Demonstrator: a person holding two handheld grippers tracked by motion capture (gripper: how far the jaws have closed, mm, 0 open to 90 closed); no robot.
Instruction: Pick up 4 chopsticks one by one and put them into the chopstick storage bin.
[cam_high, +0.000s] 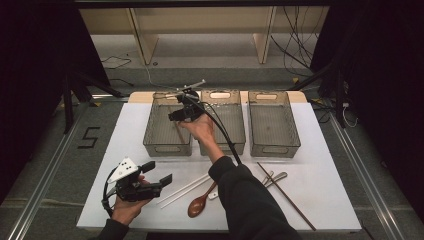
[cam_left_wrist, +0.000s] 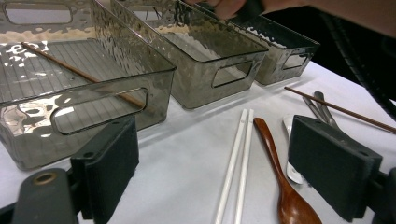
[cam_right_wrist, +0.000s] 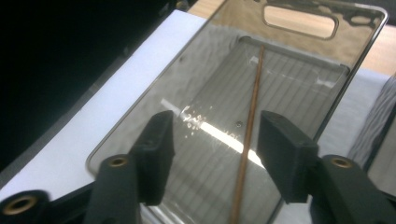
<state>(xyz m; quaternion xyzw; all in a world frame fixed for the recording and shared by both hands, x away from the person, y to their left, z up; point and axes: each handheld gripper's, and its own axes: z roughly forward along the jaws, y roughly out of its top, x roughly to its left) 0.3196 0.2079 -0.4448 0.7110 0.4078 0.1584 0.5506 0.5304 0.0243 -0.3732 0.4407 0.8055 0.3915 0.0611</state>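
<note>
A white table (cam_high: 320, 165) stands in a dark room, with three smoky clear bins across its far half. The right gripper (cam_right_wrist: 215, 140) hangs over the left bin (cam_right_wrist: 140, 121) with its jaws parted and nothing between them; a brown chopstick (cam_right_wrist: 247, 135) lies flat on the bin floor below, its long axis running along the bin's length. The left gripper (cam_high: 159, 175) waits released near the white chopsticks (cam_left_wrist: 238, 158) and wooden spoon (cam_left_wrist: 280, 177). A clean lift straight up, clear of the bin walls, seems wise. Its mate (cam_high: 287, 195) lies slanted on the table.
</note>
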